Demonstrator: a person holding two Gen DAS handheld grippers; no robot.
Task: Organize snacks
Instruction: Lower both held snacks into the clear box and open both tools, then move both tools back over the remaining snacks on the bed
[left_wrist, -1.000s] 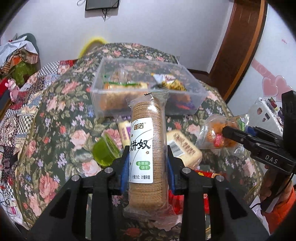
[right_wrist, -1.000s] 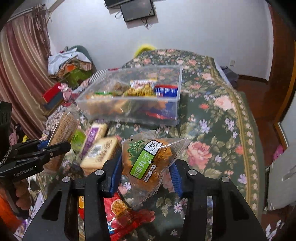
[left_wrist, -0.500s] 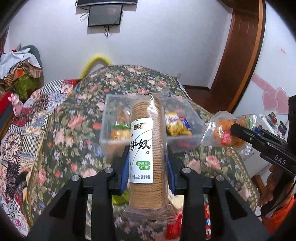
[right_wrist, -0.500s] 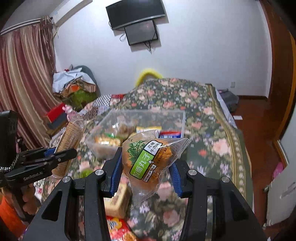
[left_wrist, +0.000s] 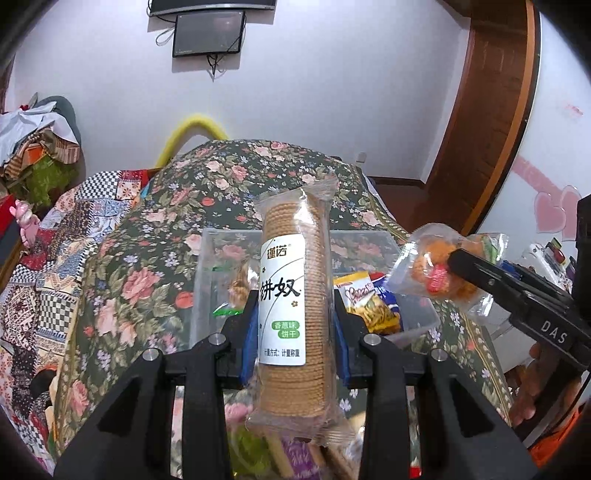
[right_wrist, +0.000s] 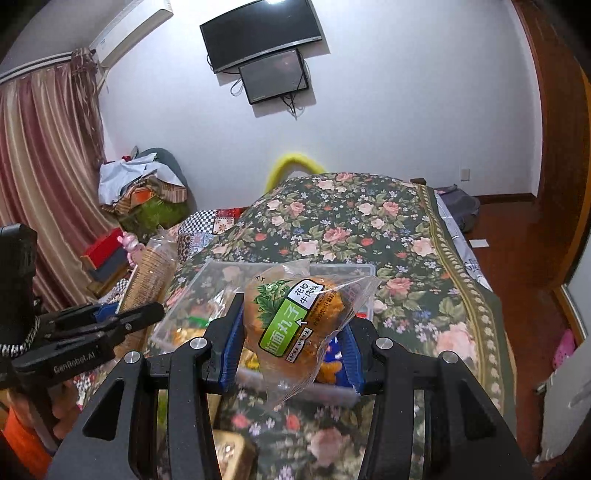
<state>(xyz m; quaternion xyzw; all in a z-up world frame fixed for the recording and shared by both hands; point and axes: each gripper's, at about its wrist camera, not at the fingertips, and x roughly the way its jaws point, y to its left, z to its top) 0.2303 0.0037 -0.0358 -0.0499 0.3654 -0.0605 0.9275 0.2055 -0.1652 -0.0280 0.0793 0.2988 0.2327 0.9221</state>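
My left gripper (left_wrist: 294, 332) is shut on a tall sleeve of round biscuits (left_wrist: 291, 295) with a white label, held upright above the bed. My right gripper (right_wrist: 291, 336) is shut on a clear bag of orange snack balls (right_wrist: 295, 325) with a green label. Both are raised in front of a clear plastic bin (left_wrist: 210, 266) (right_wrist: 207, 280) that holds several snack packs. In the left wrist view the right gripper and its bag (left_wrist: 436, 273) are at the right. In the right wrist view the left gripper and its biscuits (right_wrist: 151, 273) are at the left.
The bin sits on a floral bedspread (right_wrist: 351, 229). Loose snacks lie blurred below the grippers (left_wrist: 295, 454) (right_wrist: 229, 454). A clothes pile (right_wrist: 144, 192) and curtain (right_wrist: 40, 177) are at the left, a wooden door frame (left_wrist: 491, 110) at the right, screens (right_wrist: 266, 55) on the wall.
Both grippers have risen with their snacks. The bin now lies lower and farther below them, and the loose snacks on the bed have dropped to the bottom edge.
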